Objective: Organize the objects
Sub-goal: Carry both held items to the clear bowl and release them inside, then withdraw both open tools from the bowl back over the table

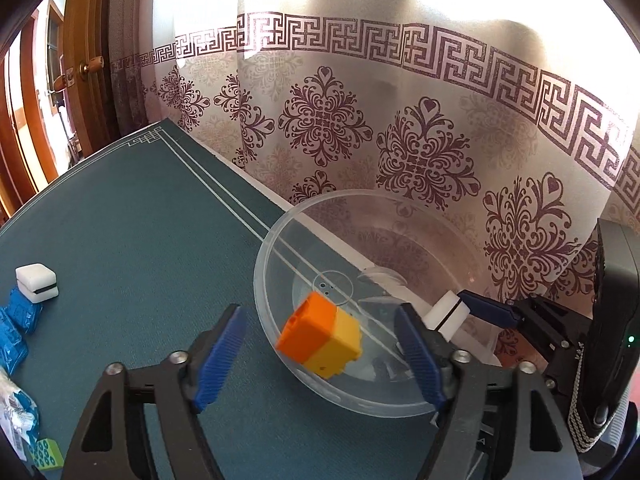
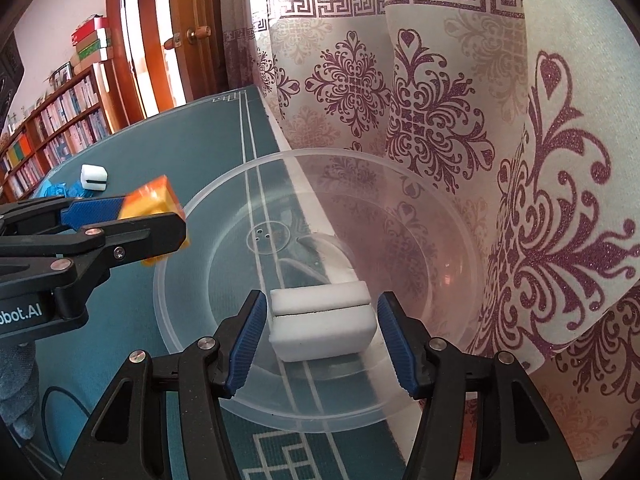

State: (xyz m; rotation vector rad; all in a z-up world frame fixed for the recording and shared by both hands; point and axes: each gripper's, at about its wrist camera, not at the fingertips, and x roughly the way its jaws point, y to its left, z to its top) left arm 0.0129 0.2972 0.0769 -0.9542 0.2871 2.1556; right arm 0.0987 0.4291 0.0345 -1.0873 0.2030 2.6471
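Note:
A clear plastic bowl (image 1: 360, 410) (image 2: 320, 154) stands at the mat's edge by the curtain. My left gripper (image 1: 320, 312) is open wide over the bowl's near rim. An orange-and-yellow block (image 1: 320, 340) hangs tilted and loose between its pads, touching neither. In the right wrist view that block (image 2: 154, 200) shows blurred at the left gripper's (image 2: 152, 220) tips. My right gripper (image 2: 321, 299) reaches into the bowl, open. A white block with a dark slot (image 2: 322, 320) (image 1: 446, 316) sits between its pads with a thin gap on each side.
A green mat (image 1: 140, 240) covers the table. On its left lie a second white block (image 1: 37, 282) (image 2: 94, 176), blue packets (image 1: 16, 320) and a green studded brick (image 1: 46, 452). A patterned curtain (image 1: 400, 120) hangs right behind the bowl. Bookshelves (image 2: 52, 128) stand far left.

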